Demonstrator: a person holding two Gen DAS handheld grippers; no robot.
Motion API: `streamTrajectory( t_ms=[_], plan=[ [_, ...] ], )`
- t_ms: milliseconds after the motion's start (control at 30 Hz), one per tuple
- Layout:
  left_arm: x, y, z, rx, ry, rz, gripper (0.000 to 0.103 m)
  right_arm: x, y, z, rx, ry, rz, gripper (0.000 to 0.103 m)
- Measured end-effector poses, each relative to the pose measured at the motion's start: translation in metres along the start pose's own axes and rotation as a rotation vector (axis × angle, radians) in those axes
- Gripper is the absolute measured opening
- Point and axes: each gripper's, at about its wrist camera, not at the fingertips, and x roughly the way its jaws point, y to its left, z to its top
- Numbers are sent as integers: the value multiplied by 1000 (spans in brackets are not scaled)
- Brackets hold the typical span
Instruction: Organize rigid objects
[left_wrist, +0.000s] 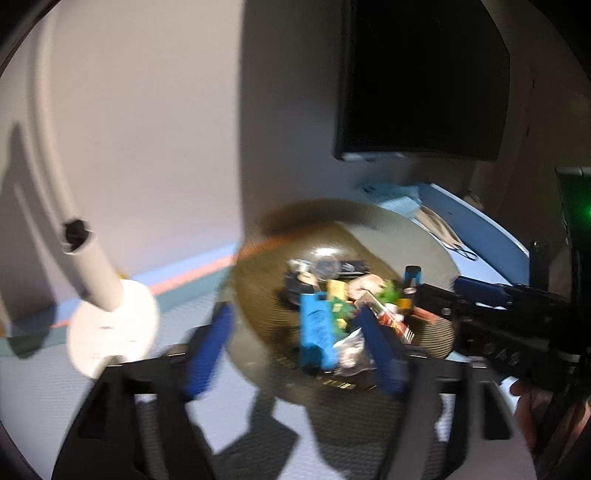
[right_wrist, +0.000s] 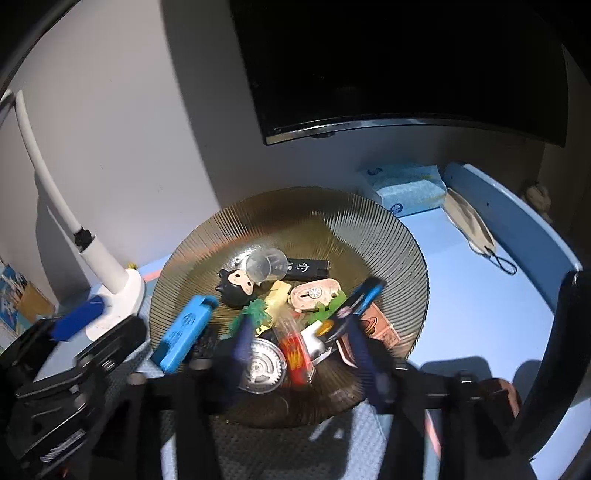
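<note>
A ribbed brown glass plate (right_wrist: 295, 214) holds a heap of small things: a blue block (right_wrist: 184, 328), a black monkey figure (right_wrist: 236, 288), a clear cup (right_wrist: 267, 266), a black stick (right_wrist: 308, 267), a pink case (right_wrist: 314, 293), a red packet (right_wrist: 295, 350) and a clear gear disc (right_wrist: 262, 365). My right gripper (right_wrist: 304, 343) hovers open over the plate's near side, above the packet and disc. My left gripper (left_wrist: 295, 350) stands wide open over the plate's (left_wrist: 406, 236) near left rim, with the blue block (left_wrist: 314, 325) showing between its fingers. The left wrist view is blurred.
A white lamp base (right_wrist: 118, 291) stands left of the plate. At the back right lie a blue tissue pack (right_wrist: 406, 188) and a face mask (right_wrist: 469, 221). A dark monitor (right_wrist: 406, 55) hangs behind. A raised blue table rim (right_wrist: 517, 221) runs along the right side.
</note>
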Motion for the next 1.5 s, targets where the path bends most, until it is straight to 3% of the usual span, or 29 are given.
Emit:
streamTrajectory(
  t_ms=[233,333,400,467,633,800,967,1500],
  plan=[
    [-54,59,-45,-98,6,108,86,-20,37,-22,-57,16,93,58],
    [-82,90,-80,-121,28,223,93,-30,68,-37,-111,15,138,59],
    [-104,114,-110,-148,40,310,101,-32,93,-53,-150,33,176,66],
    [-120,136,-134,-195,54,365,102,-27,115,-70,-176,58,207,84],
    [-136,187,-190,-339,133,471,102,1,171,-115,-254,153,254,85],
    [-133,214,-216,-472,183,445,102,16,206,-150,-397,142,181,85],
    [-118,219,-224,-513,230,382,102,32,203,-161,-407,164,124,85],
    [-109,208,-224,-434,264,425,102,31,190,-156,-350,136,139,85]
  ],
)
